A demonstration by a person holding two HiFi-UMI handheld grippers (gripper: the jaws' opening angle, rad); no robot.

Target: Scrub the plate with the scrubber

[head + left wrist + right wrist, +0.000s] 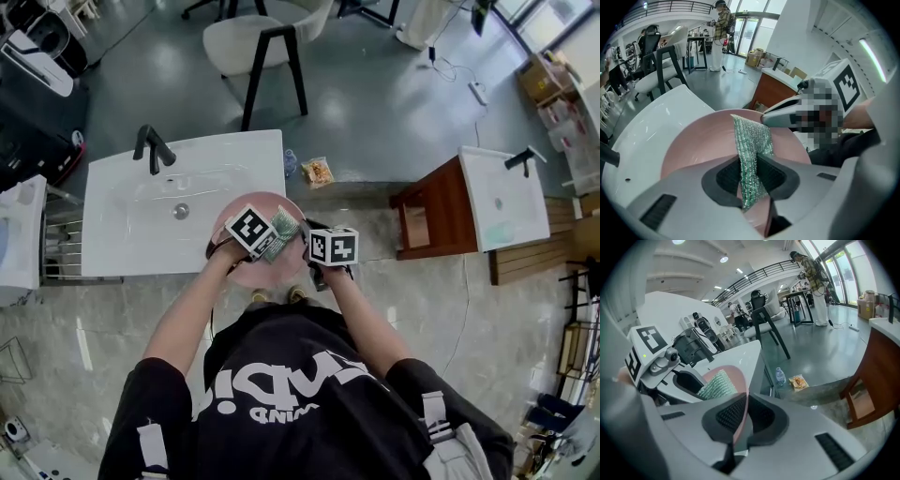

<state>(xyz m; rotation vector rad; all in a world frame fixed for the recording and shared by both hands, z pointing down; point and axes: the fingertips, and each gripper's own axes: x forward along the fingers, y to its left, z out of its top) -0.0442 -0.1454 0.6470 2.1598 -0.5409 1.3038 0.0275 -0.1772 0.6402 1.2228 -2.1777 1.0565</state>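
1. Seen from above, a person stands at a white sink basin (pixel 141 220) with a claw in each hand. Both claws meet at a round pink plate (pixel 270 202).
2. The left claw (pixel 751 176) is pressed together on a green, glittery mesh scrubber (pixel 751 140). The cloth rises as a strip from between its dark pads.
3. The scrubber's free end reaches forward of the left claw's tips and seems to lie against the plate's face.
4. The right claw (pixel 740 420) pinches the rim of the plate. In its own view the pink edge runs as a thin line between its nearly closed pads.
5. The plate fills the space just ahead of the left claw, at the basin's near right corner.
6. From the right claw, the scrubber shows just beyond its tips and to the left, with the left claw's body behind it.
7. The basin stretches beyond and to the left of both claws. A dark faucet (pixel 152 146) stands at its far edge.
8. On the grey floor beyond the right claw, a small bottle (pixel 780 376) and a snack packet (pixel 799 382) lie side by side.
9. Well to the right of the right claw, a wooden stand (pixel 436 202) sits beside a second white basin (pixel 502 197).
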